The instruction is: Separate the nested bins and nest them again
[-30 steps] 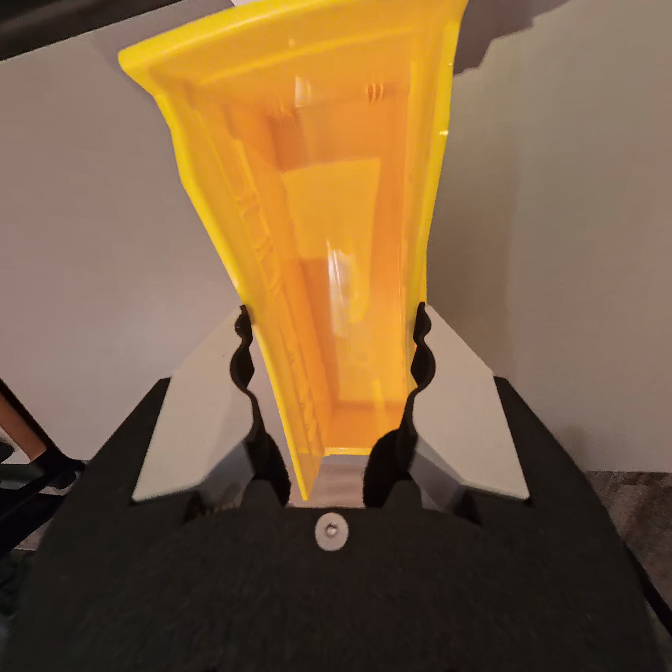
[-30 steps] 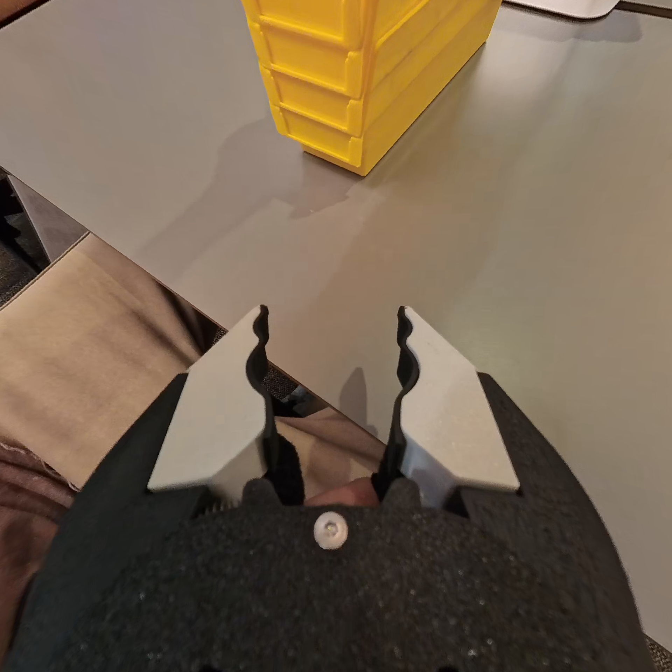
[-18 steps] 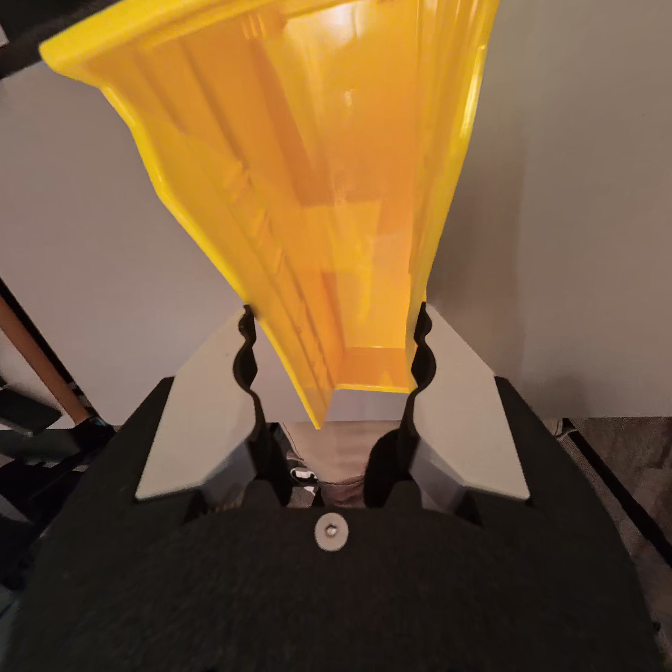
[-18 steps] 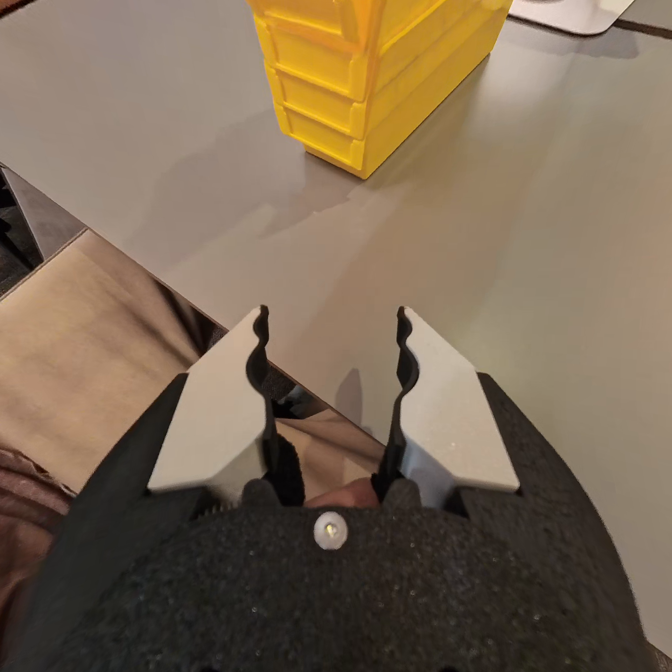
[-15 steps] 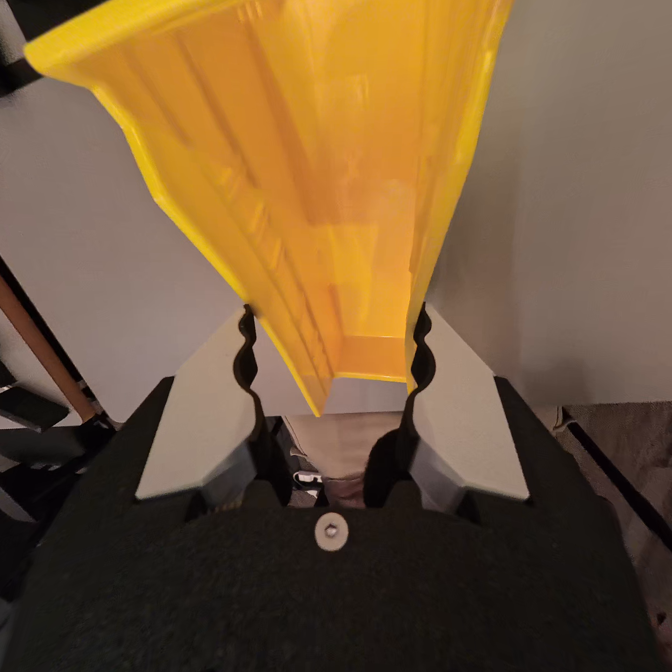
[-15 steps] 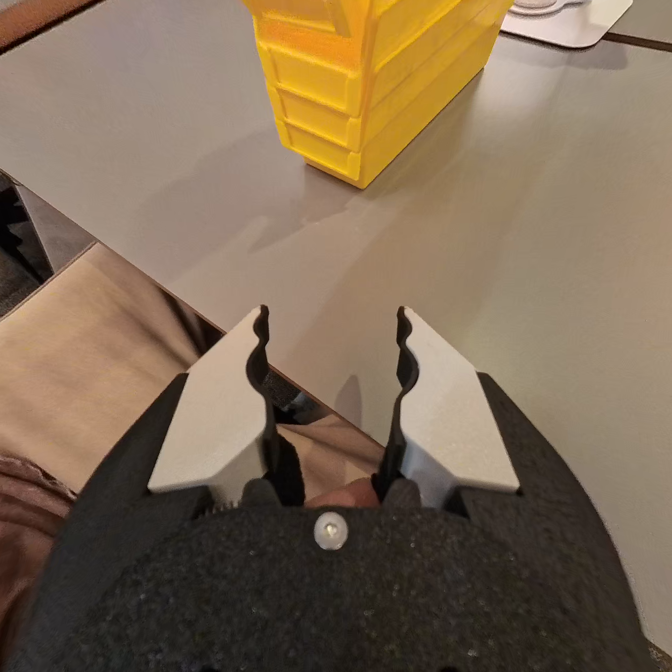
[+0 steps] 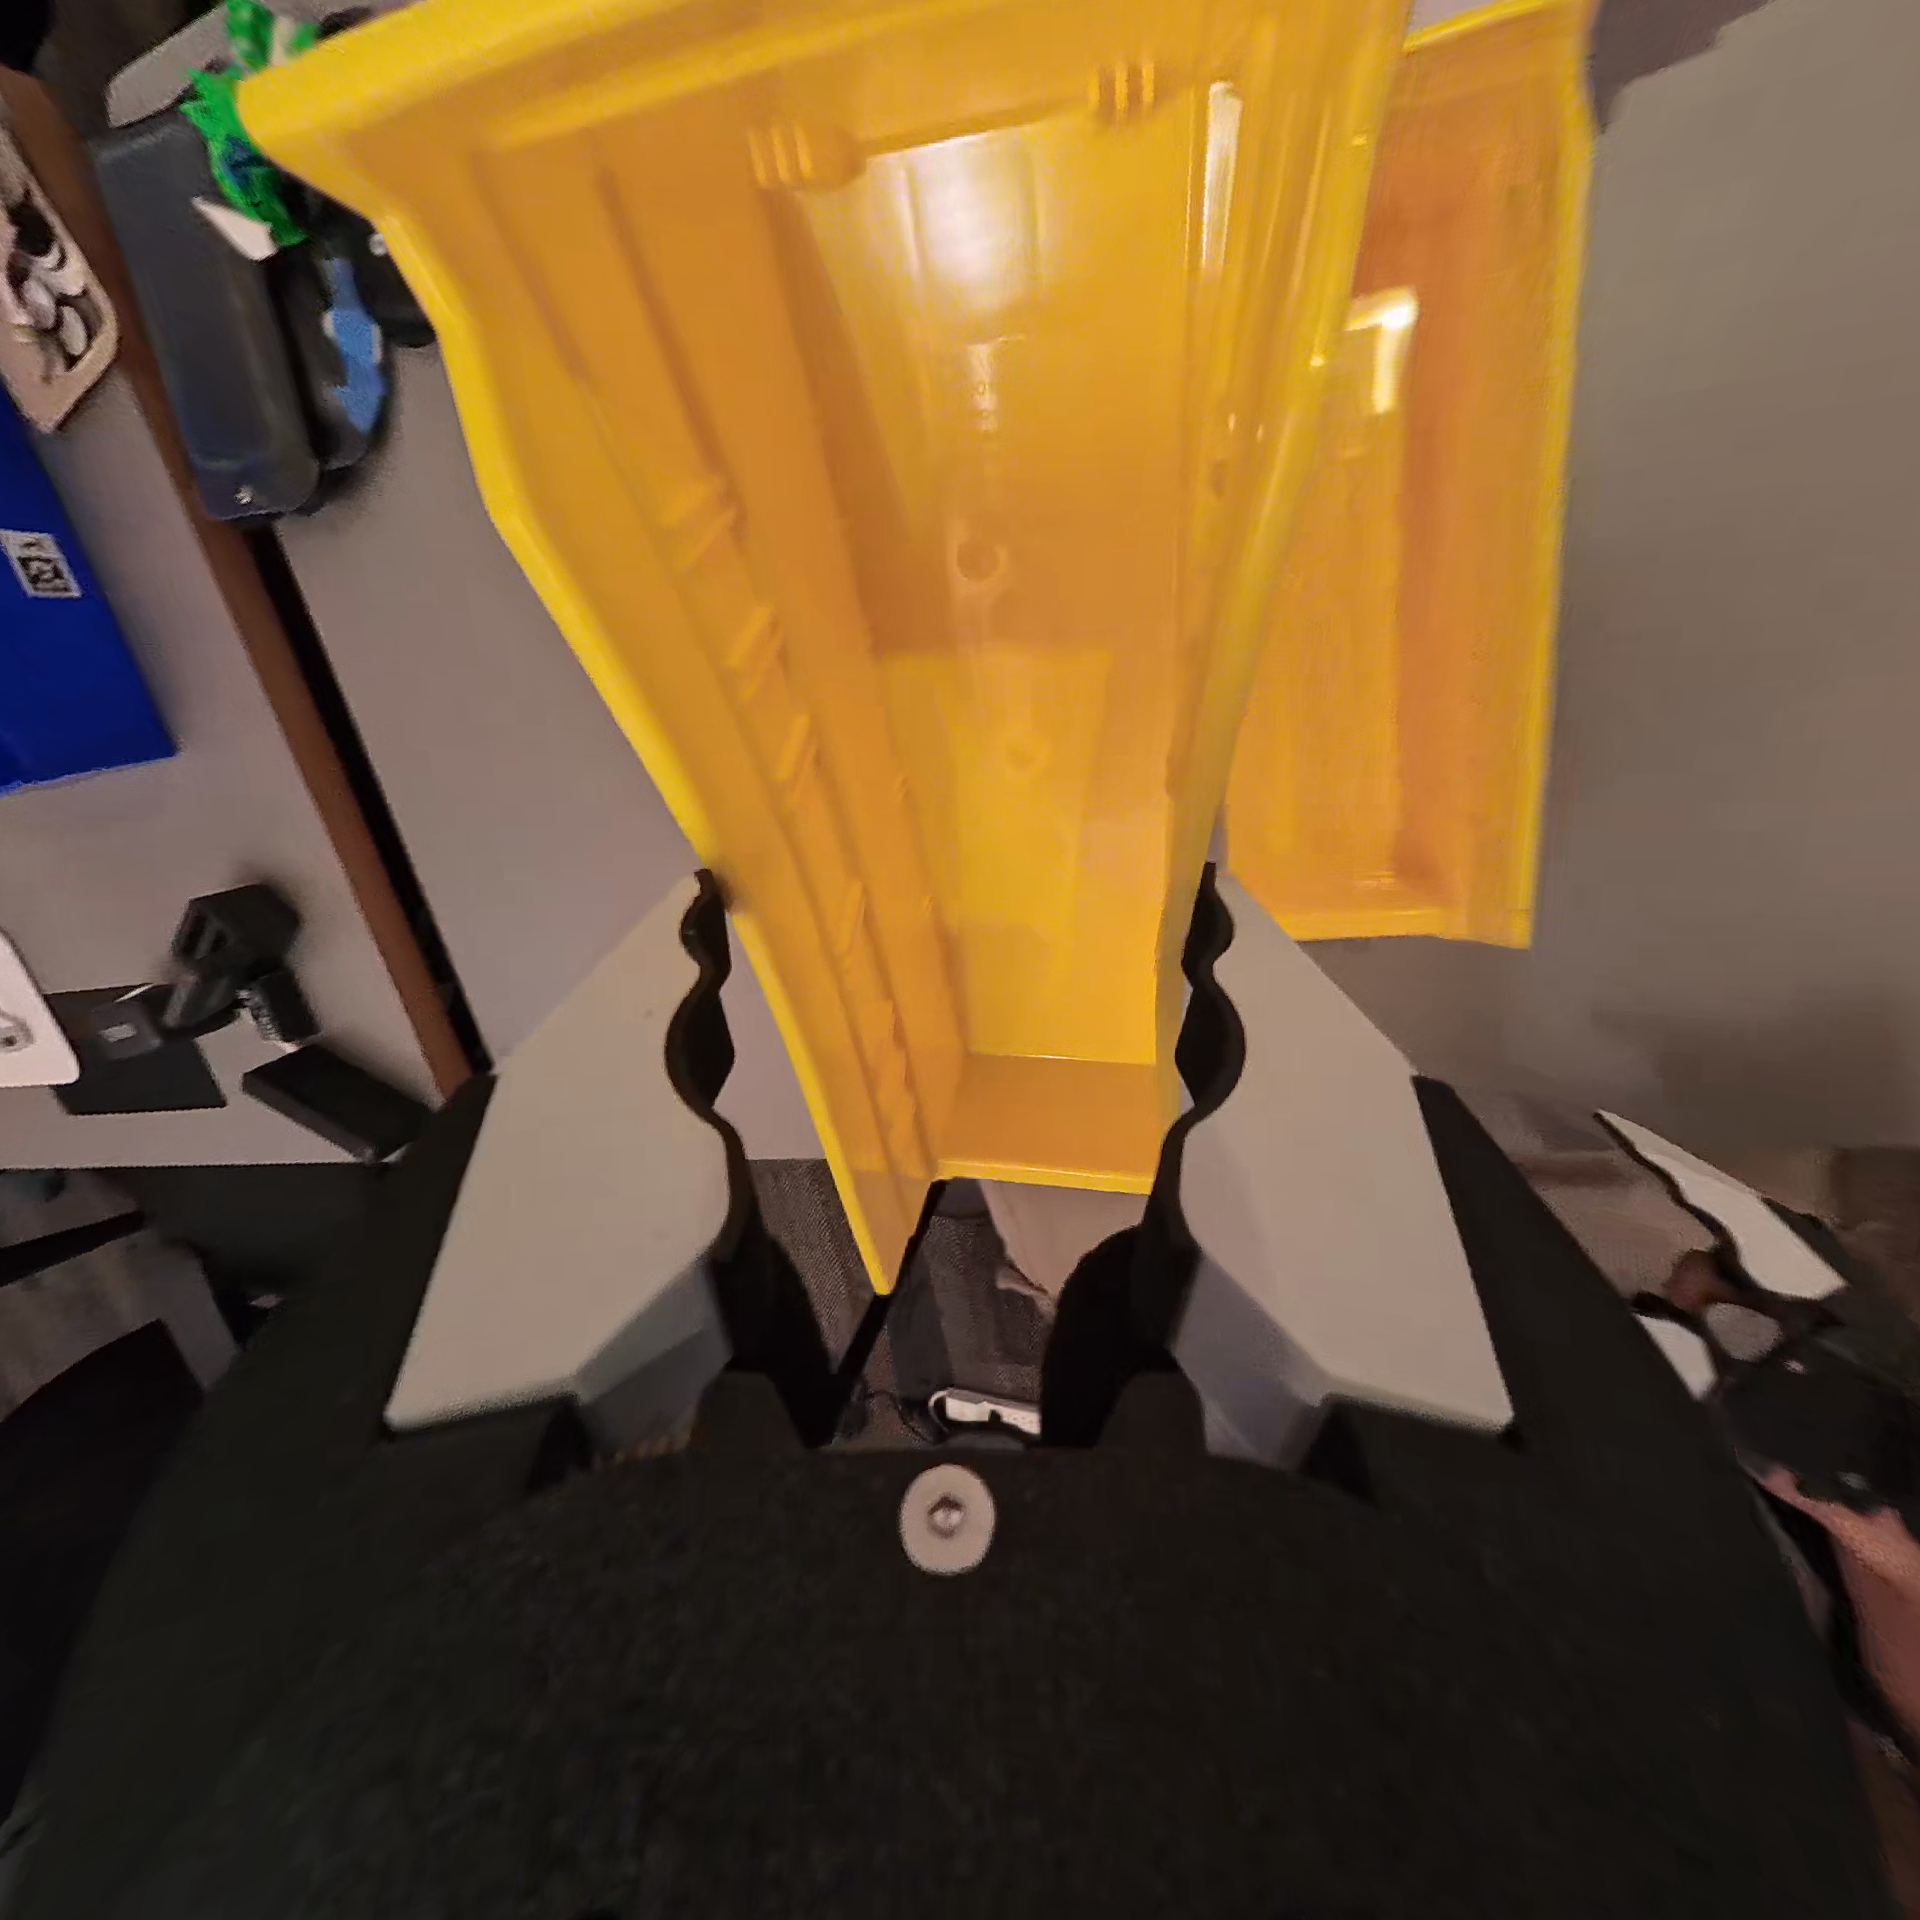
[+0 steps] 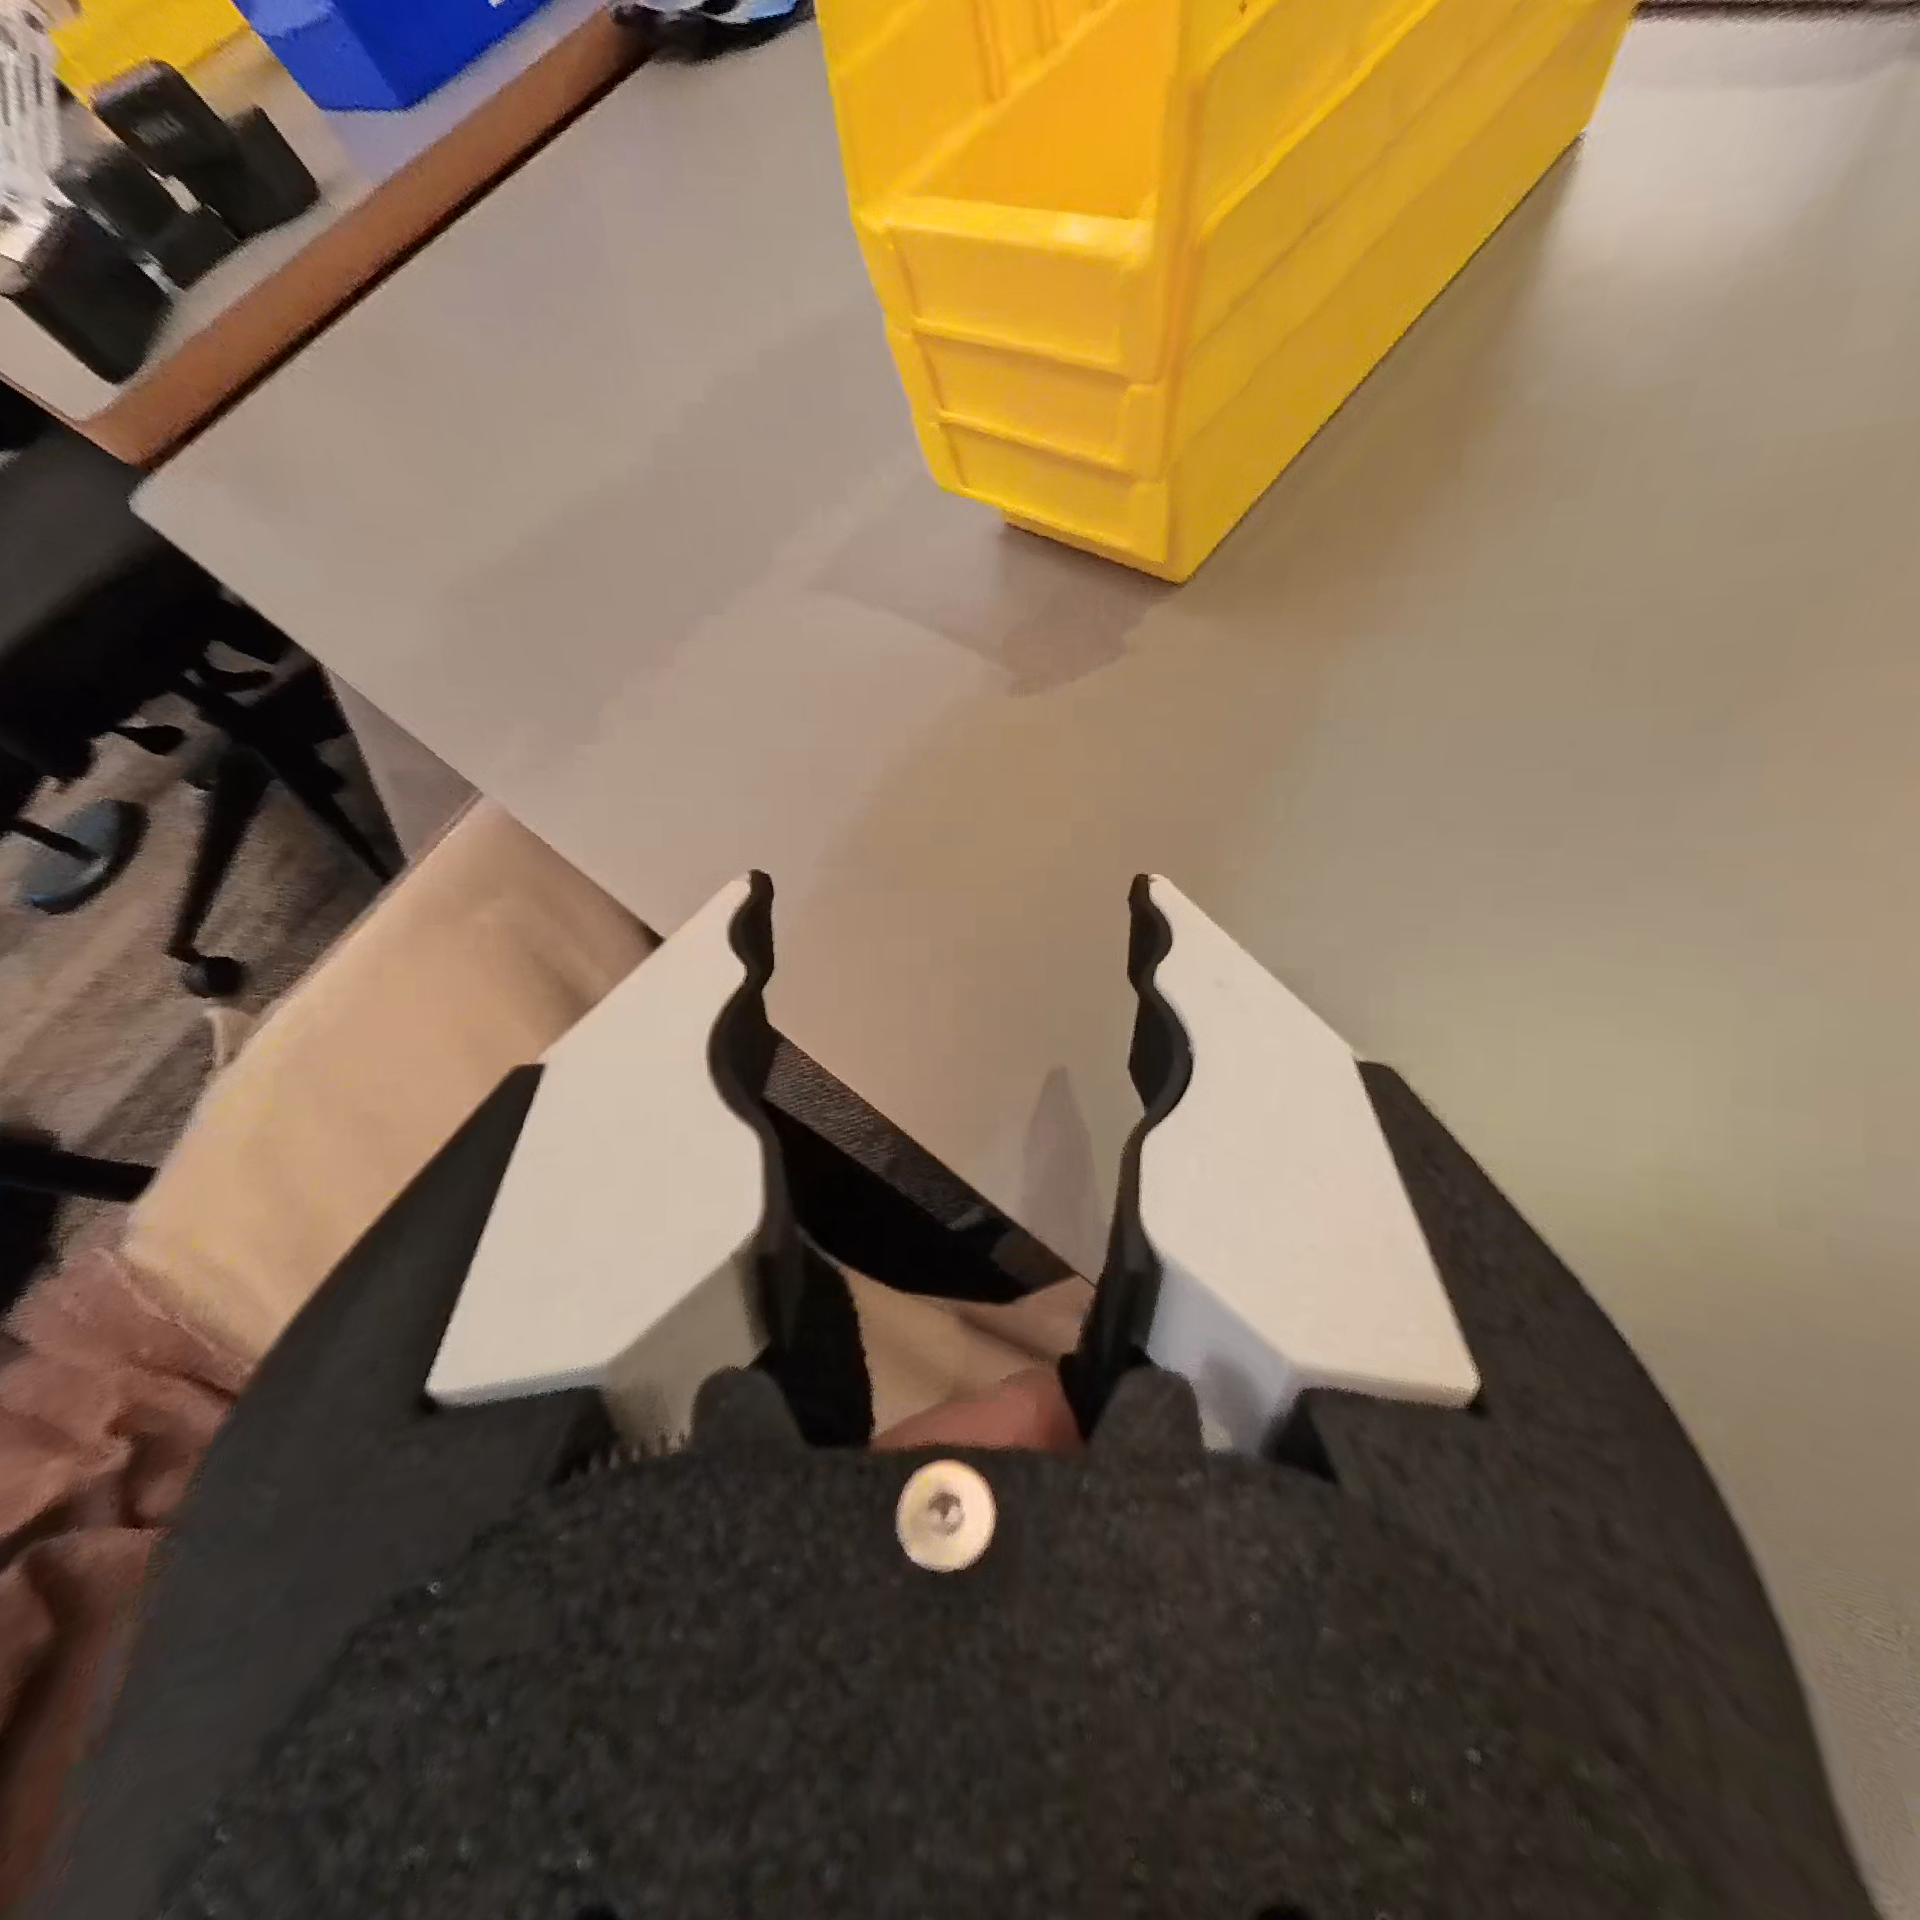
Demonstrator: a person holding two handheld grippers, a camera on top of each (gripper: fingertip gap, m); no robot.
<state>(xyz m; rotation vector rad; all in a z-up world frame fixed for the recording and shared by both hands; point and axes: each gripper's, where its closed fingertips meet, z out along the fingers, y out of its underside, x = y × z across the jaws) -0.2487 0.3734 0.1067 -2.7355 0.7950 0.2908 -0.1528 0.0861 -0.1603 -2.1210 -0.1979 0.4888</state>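
Note:
My left gripper (image 7: 956, 878) is shut on the narrow end of a long yellow bin (image 7: 935, 468). It holds the bin tilted in the air, open side toward the camera. To its right the stack of nested yellow bins (image 7: 1455, 540) stands on the grey table (image 7: 1725, 623). In the right wrist view the stack (image 8: 1195, 312) stands ahead and slightly right on the table (image 8: 1507, 935). My right gripper (image 8: 951, 883) is open and empty over the table's near edge, well short of the stack. It also shows blurred at the right edge of the left wrist view (image 7: 1756, 1278).
A neighbouring desk (image 8: 343, 239) on the left holds black boxes (image 8: 156, 208) and a blue bin (image 8: 395, 42). Office chair legs (image 8: 208, 790) stand on the floor at the left. A person's lap in beige trousers (image 8: 395, 1039) lies under my right gripper.
My left gripper has swung the held bin, so the stack and the neighbouring desk now show. My right gripper has turned left and tilted up, still open.

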